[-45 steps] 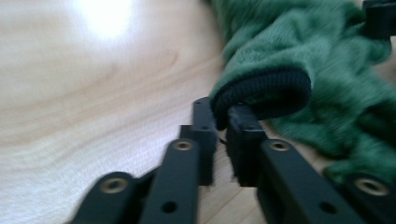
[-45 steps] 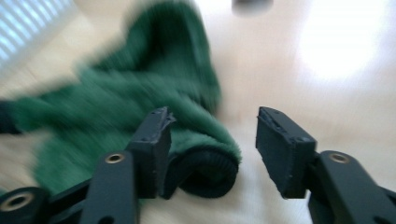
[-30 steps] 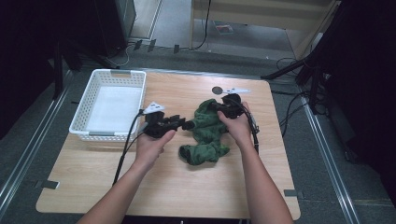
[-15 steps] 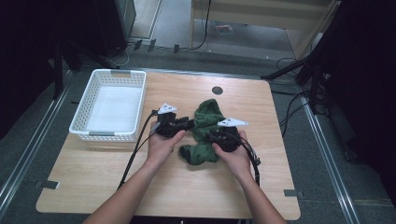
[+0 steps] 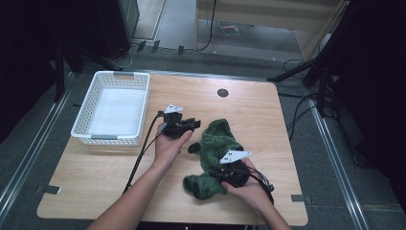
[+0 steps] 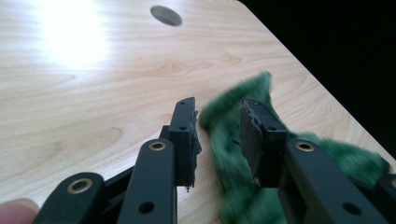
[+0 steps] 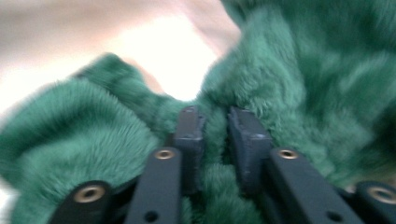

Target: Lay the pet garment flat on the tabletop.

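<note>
As things lie on the table, I list them by their place against my two tools.

Left gripper (image 5: 190,125): in my left hand, jaws partly spread; the left gripper view shows a clear gap between the pads, nothing pinched.

Right gripper (image 5: 229,173): in my right hand, nearer to me than the left one. Its jaws have just been opening a little, with green pile between them. The right gripper view shows the pads close together and sunk in the fur; I cannot tell whether they press on it.

Green fleece garment (image 5: 216,143): crumpled in a heap, lying between my two tools. Its far end sits just beyond and beside the left jaws (image 6: 233,140); its near end bunches around the right jaws (image 7: 299,70).

White basket (image 5: 80,130): on the outer side of my left tool, near it, apart from the garment.

Table (image 5: 95,172): pale wood, with a round hole (image 5: 222,92) well beyond both tools.

Step in hand: by my judgement, taking fresh hold of the garment at two places, to fold or gather it.

Next move calls for: easing the left jaws onto the far edge of the fleece and closing; settling the right pads on a single fold, not the whole bunch, before any lift.
</note>
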A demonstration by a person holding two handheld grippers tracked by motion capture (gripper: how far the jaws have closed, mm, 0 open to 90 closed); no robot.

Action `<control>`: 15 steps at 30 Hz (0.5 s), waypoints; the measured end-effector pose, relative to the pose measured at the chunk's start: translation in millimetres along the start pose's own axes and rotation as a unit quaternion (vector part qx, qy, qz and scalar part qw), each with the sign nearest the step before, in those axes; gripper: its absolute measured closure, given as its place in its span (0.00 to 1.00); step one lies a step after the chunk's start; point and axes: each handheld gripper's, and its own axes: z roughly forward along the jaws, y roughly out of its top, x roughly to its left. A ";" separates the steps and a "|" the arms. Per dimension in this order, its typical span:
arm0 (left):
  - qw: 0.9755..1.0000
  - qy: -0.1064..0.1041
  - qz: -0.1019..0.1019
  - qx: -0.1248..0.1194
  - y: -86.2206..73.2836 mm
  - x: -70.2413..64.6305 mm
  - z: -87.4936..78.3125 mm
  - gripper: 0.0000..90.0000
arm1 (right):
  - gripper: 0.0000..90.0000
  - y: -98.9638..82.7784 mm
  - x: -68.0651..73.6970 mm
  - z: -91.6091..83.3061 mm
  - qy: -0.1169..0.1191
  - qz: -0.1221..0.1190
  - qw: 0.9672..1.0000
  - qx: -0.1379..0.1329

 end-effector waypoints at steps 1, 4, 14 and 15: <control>1.000 0.000 0.000 0.000 0.0 0.0 0.0 0.72 | 0.76 0.4 0.7 -6.4 0.009 -0.011 1.000 -0.008; 1.000 -0.011 0.012 0.027 -3.0 -0.3 11.7 0.68 | 0.66 14.0 -9.5 -39.1 -0.001 0.010 0.997 -0.076; 0.994 0.007 0.046 0.096 -3.3 -20.1 43.9 0.51 | 0.58 66.0 -118.7 -7.2 -0.116 0.131 0.984 -0.034; 0.992 0.024 0.060 0.107 -4.1 -21.5 47.6 0.60 | 0.59 66.4 -121.3 -0.3 -0.117 0.135 0.984 -0.019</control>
